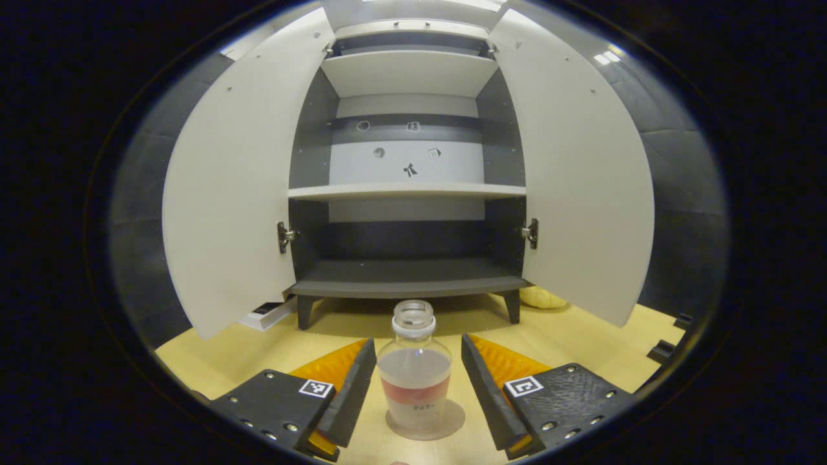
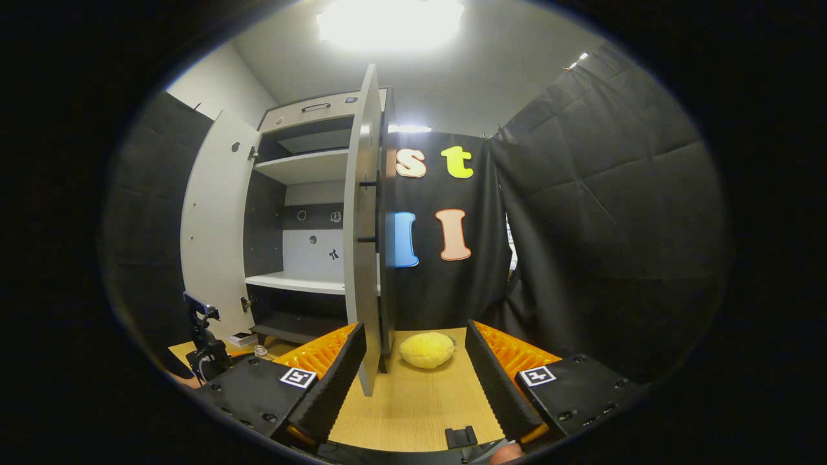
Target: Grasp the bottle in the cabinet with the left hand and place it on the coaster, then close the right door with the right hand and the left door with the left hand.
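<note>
Bottle upright on coaster; left gripper jaws apart, flanking for release. Right gripper jaws apart near right door edge, ready to push.

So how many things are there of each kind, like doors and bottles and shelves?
Cabinet doors: 2, left door and right door, both open
Shelves in the cabinet: 3
Bottles: 1, the bottle, standing on the coaster
Coasters: 1, the coaster
Yellow soft things: 1, the yellow lump on the table
Grippers: 2, left gripper and right gripper
Total: 10
</note>
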A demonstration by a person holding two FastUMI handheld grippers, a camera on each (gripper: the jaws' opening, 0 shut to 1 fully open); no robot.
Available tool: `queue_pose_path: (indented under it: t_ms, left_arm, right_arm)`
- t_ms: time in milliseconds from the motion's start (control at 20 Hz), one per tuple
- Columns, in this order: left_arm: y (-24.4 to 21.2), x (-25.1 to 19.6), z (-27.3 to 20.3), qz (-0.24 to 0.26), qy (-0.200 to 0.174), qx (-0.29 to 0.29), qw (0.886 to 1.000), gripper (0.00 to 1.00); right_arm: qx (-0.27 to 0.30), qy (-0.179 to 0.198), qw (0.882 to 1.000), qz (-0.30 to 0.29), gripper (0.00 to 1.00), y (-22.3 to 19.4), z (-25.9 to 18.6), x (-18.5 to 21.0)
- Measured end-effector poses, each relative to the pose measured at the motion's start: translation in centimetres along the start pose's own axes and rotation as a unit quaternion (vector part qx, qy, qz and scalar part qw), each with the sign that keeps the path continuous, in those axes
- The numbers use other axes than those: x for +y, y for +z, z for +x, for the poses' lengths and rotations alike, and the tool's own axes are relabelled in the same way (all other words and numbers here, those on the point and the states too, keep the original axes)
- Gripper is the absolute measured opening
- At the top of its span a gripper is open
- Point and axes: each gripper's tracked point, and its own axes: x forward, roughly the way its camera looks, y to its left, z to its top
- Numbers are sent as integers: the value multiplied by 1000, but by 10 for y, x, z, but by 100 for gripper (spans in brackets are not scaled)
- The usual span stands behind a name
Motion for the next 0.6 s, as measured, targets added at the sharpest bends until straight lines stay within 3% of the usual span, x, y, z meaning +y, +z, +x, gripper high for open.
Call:
queue_pose_path:
  t_ms: [300,550,600]
  left_arm:
    - [61,2,-29,4,11,-25,1000,81]
    - [105,17,-50,-5,30,-34,999,81]
    - [113,21,-55,-1,35,-37,999,81]
  right_arm:
    - [-10,30,999,36,98,15,15,2]
    - [-30,12,999,34,100,42,42,-16]
    - [-34,6,999,32,93,49,49,-20]
